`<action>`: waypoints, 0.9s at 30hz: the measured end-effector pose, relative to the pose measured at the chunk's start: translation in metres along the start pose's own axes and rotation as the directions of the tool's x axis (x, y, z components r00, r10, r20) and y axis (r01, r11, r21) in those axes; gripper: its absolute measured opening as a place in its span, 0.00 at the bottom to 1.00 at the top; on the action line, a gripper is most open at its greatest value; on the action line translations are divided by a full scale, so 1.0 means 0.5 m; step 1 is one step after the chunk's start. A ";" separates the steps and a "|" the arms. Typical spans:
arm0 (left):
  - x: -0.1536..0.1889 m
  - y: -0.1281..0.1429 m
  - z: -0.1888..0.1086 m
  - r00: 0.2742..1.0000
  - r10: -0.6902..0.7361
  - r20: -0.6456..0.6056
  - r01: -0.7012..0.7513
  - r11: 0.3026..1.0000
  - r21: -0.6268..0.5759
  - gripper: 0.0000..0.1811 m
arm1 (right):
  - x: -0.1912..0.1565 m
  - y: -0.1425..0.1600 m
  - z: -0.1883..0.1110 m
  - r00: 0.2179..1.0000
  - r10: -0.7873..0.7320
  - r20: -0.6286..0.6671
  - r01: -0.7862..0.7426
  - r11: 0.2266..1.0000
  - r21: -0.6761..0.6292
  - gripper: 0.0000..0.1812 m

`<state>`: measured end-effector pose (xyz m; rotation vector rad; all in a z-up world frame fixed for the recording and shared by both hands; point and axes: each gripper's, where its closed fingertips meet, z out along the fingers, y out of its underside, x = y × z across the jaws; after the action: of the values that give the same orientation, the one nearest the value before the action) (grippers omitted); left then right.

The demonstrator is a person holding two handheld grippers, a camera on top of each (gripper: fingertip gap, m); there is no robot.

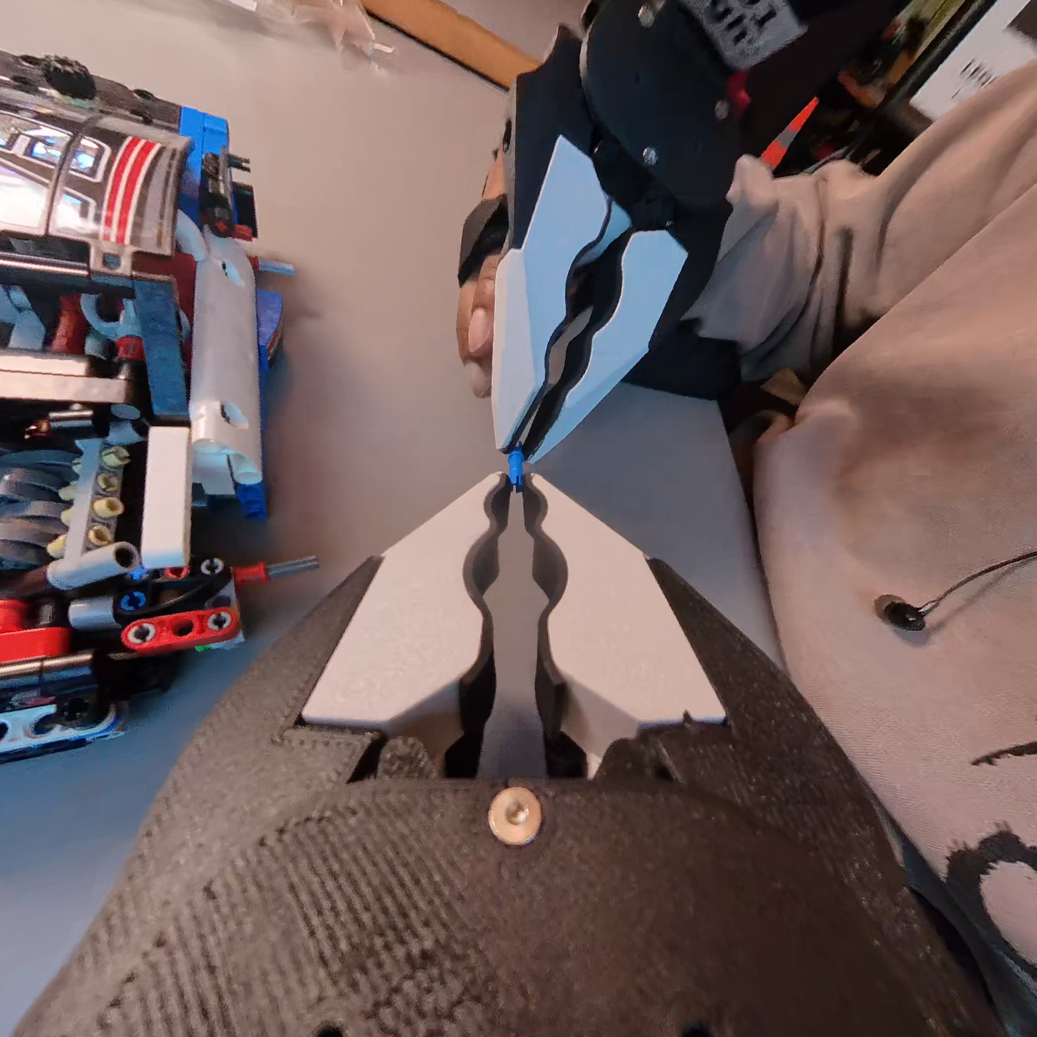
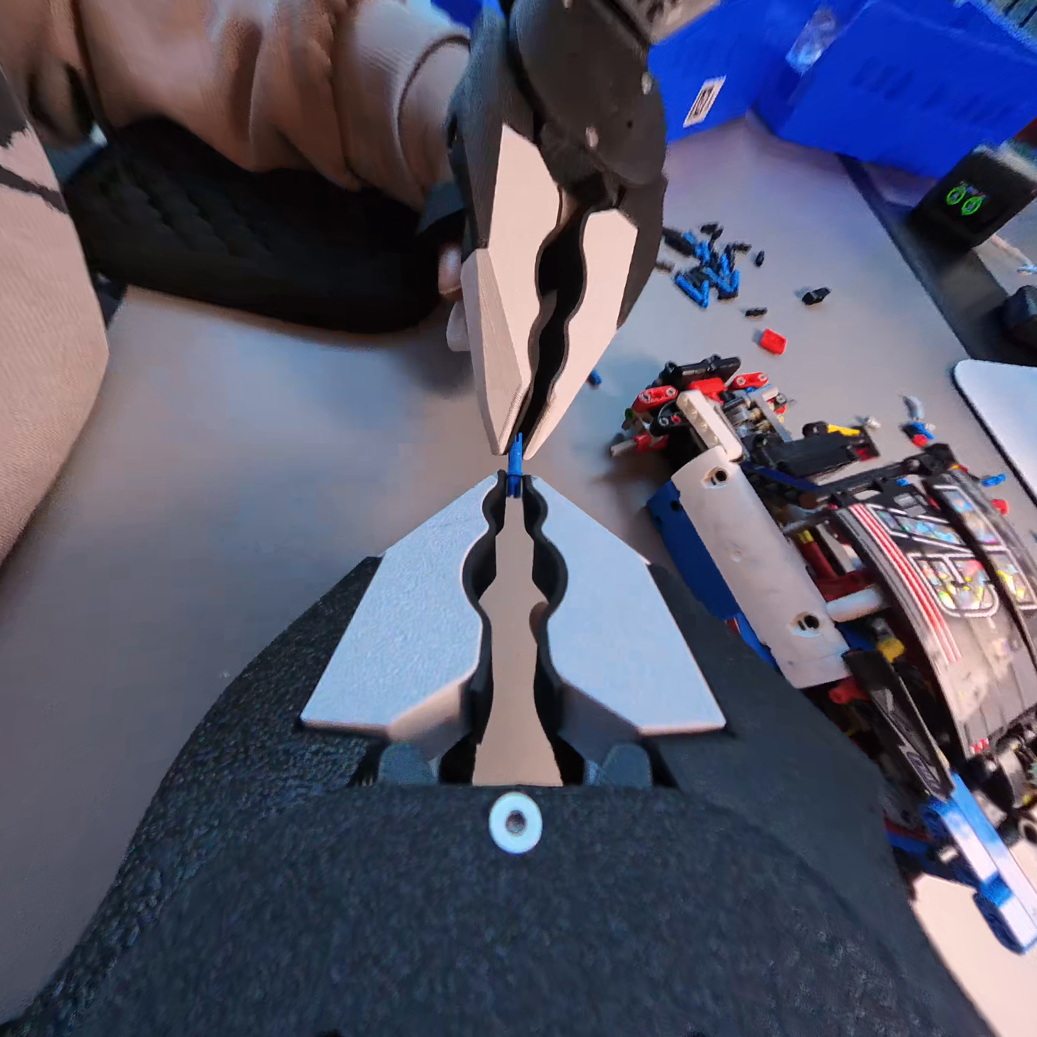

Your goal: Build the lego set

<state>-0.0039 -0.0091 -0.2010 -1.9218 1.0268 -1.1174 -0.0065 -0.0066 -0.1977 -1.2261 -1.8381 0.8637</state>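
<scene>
We've got both grippers meeting tip to tip over the grey table (image 2: 280, 449), near the edge where the person sits. The left gripper (image 1: 515, 483) has its fingers nearly closed, pinching one end of a small blue pin (image 1: 514, 468). The right gripper (image 2: 514, 487) pinches the other end the same way, so the pin (image 2: 514, 471) is held between the two of them, up off the table surface.

In the left wrist view the right gripper (image 1: 519, 452) comes down from the top, with a hand (image 1: 477, 314) behind it and a beige sleeve (image 1: 813, 235) running off to the right. In the right wrist view the left gripper (image 2: 513, 449) shows the same way.

The half-built lego car (image 2: 842, 561) sits on the table off to one side, well apart from the pin: white side panel, blue trim, black striped roof, red beams at one end. Farther back toward the far edge there's a loose pile of blue and black pins (image 2: 710, 264) and a single red piece (image 2: 772, 340). Blue bins (image 2: 898, 84) stand along that far edge.
</scene>
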 end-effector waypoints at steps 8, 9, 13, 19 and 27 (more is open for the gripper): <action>0.035 -0.045 -0.023 0.976 -0.111 -0.189 0.138 0.981 0.137 0.02 | -0.002 -0.047 -0.023 1.000 0.026 -0.005 -0.025 0.987 0.160 0.02; 0.037 -0.045 -0.024 0.974 -0.114 -0.197 0.143 0.980 0.138 0.02 | -0.003 -0.049 -0.024 1.000 0.027 -0.004 -0.026 0.986 0.166 0.02; 0.033 -0.045 -0.022 0.978 -0.111 -0.178 0.137 0.981 0.138 0.02 | 0.003 -0.044 -0.023 0.999 0.046 -0.016 -0.043 0.987 0.155 0.02; -0.120 -0.069 -0.092 0.926 0.155 0.345 -0.174 0.984 0.025 0.21 | 0.100 0.031 -0.056 0.965 0.146 -0.219 -0.147 0.989 0.010 0.02; -0.204 -0.016 -0.081 0.786 0.446 0.428 -0.268 0.870 -0.415 0.12 | 0.122 0.067 -0.090 0.930 0.195 -0.311 -0.202 0.979 0.007 0.02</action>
<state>-0.0707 0.0771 -0.2154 -1.9968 1.2542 -0.1841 0.0309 0.0668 -0.1905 -1.4914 -1.4953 0.7085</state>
